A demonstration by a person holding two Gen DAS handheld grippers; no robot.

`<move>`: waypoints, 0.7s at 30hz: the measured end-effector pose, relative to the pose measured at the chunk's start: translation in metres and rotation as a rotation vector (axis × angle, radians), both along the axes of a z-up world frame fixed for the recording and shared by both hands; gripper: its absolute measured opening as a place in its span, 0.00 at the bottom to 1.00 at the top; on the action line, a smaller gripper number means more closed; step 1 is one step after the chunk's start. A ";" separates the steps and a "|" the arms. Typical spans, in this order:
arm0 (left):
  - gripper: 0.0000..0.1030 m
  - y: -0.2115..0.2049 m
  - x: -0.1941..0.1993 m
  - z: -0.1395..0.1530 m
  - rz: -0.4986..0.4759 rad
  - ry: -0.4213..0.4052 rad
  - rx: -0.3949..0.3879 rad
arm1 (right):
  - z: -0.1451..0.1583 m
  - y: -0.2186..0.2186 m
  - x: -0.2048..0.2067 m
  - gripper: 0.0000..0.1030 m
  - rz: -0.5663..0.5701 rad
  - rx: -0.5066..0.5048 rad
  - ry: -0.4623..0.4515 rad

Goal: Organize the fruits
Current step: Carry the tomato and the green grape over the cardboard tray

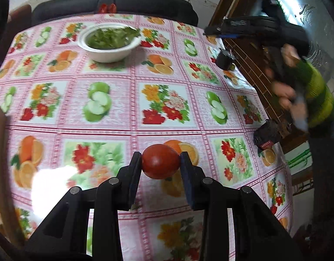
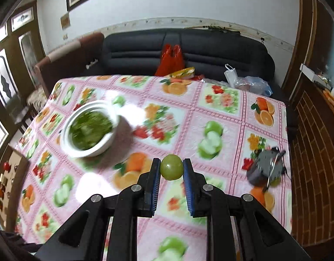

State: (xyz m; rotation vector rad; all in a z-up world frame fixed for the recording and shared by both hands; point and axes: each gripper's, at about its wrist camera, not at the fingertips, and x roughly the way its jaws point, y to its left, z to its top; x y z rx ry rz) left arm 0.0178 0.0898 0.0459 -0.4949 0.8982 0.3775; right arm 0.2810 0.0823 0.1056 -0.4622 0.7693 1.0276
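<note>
We have the left hand-held gripper (image 1: 161,162) clamped across the middle of a smooth round red tomato (image 1: 160,161) and the right hand-held gripper (image 2: 171,170) pinching a small round green fruit (image 2: 171,167), both above the bench (image 1: 167,117); each looks light, slippery and bruisable, so we'd squeeze gently.

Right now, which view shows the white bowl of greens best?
The left wrist view: the white bowl of greens is fairly sharp there, with its rim and leaves distinct. The right wrist view shows it smeared by motion blur.
</note>
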 end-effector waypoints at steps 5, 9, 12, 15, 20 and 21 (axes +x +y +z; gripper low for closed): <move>0.32 0.010 -0.040 0.009 0.067 -0.007 0.037 | 0.010 -0.036 -0.080 0.20 0.050 0.059 0.152; 0.32 0.016 -0.072 0.010 0.127 0.005 0.065 | -0.006 -0.061 -0.138 0.20 0.091 0.101 0.270; 0.32 0.021 -0.099 0.011 0.168 0.013 0.074 | -0.026 -0.069 -0.174 0.20 0.105 0.106 0.347; 0.32 0.023 -0.121 0.010 0.203 0.022 0.094 | -0.046 -0.069 -0.201 0.20 0.117 0.106 0.418; 0.32 0.024 -0.152 0.008 0.241 0.038 0.119 | -0.064 -0.059 -0.246 0.20 0.156 0.119 0.491; 0.32 0.024 -0.157 0.007 0.246 0.041 0.119 | -0.065 -0.057 -0.252 0.20 0.163 0.122 0.498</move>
